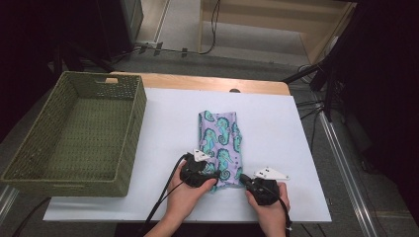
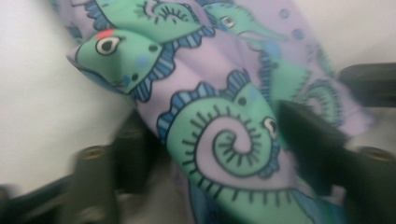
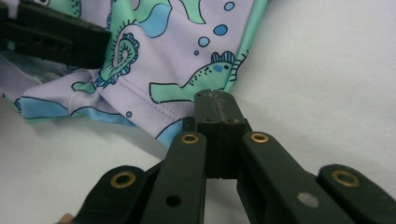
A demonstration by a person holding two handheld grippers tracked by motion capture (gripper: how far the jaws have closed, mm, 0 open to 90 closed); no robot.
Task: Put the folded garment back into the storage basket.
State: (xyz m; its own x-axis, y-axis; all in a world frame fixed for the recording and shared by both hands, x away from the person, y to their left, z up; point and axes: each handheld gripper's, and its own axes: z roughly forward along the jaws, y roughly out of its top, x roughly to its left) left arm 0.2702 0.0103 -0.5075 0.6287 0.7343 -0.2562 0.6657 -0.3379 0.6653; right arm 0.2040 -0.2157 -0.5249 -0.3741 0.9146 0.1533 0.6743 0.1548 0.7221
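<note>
**A:** At the near edge of the cloth (image 1: 221, 144), what have your tongs got?

**B:** My right gripper (image 3: 215, 105) has its jaws pressed flat together on the cloth's hem at the near right corner; in its own view I see the pads meeting with the stitched edge caught between them. My left gripper (image 2: 205, 140) is on the near left side. Its jaws stand partly apart with a bunched fold of cloth between them. That view is blurred, so I can't tell whether the pads actually press on the fabric.

**A:** And from above?

**B:** In the high view I see the left gripper (image 1: 197, 173) and the right gripper (image 1: 261, 186) close together at the cloth's near end, each in a hand (image 1: 185, 195), with a cable trailing from the left one back toward me.

**A:** Where does the cloth lie?

**B:** It lies on the white sheet (image 1: 276, 148) that covers the table, roughly in the middle, folded into a narrow strip running away from me. It's lilac with green seahorses.

**A:** Anything else around?

**B:** A green woven basket (image 1: 131, 133) sits at the left, partly on the sheet, well apart from the cloth.
</note>
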